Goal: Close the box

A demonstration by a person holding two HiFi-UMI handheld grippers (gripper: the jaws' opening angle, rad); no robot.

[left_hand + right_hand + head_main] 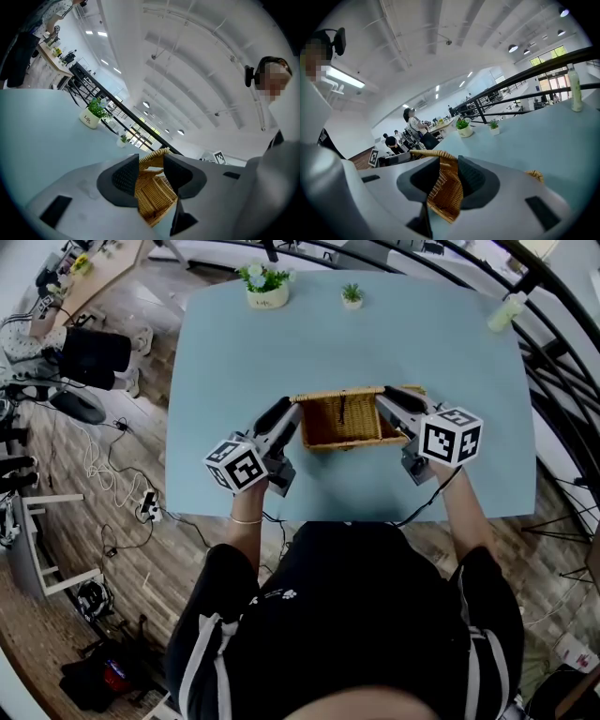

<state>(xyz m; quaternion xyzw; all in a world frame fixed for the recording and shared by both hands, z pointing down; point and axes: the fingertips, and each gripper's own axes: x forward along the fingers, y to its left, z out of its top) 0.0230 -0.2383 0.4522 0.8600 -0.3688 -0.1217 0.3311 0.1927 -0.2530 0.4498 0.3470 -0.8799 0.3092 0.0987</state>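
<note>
An open wicker box (342,420) sits in the middle of the light blue table (234,352), with a thin wicker strip along its far edge. My left gripper (289,412) is at the box's left wall. In the left gripper view the gripper (151,164) is open, and the box's rim and inside (152,197) show in the gap between the jaws. My right gripper (392,401) lies over the box's right wall. In the right gripper view the gripper (449,173) is shut on that wicker wall (445,192), which fills the narrow gap between the pads.
Two small potted plants (265,285) (352,295) stand at the table's far edge, and a bottle (504,312) at its far right corner. A black railing runs behind the table. Left of the table are a dark chair (92,357) and cables on the wooden floor.
</note>
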